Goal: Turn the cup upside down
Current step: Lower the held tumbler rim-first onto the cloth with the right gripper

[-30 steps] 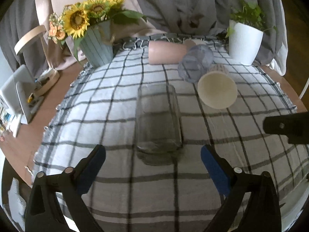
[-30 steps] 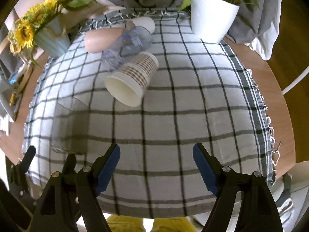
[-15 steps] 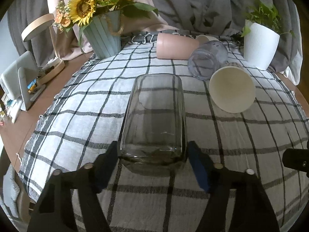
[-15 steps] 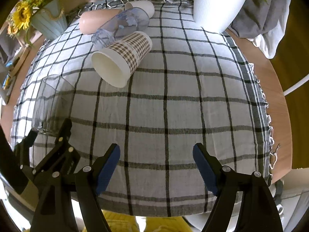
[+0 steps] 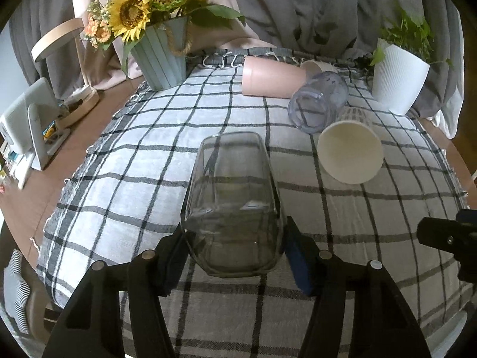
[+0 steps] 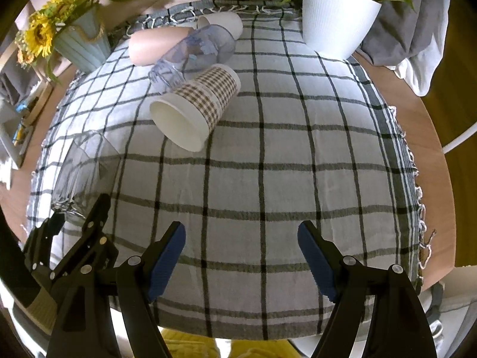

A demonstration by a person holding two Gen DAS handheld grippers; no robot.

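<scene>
A clear drinking glass lies on its side on the checked tablecloth, its thick base toward me. My left gripper is shut on the glass near its base, one blue pad on each side. The glass also shows at the left of the right wrist view, with the left gripper behind it. My right gripper is open and empty above the cloth near the table's front edge.
A checked paper cup, a clear bluish cup, a pink cup and a small white cup lie on their sides at the back. A sunflower vase stands back left, a white plant pot back right.
My left gripper moved forward to the glass and closed on it near its base. The right gripper stayed open and shifted only slightly.
</scene>
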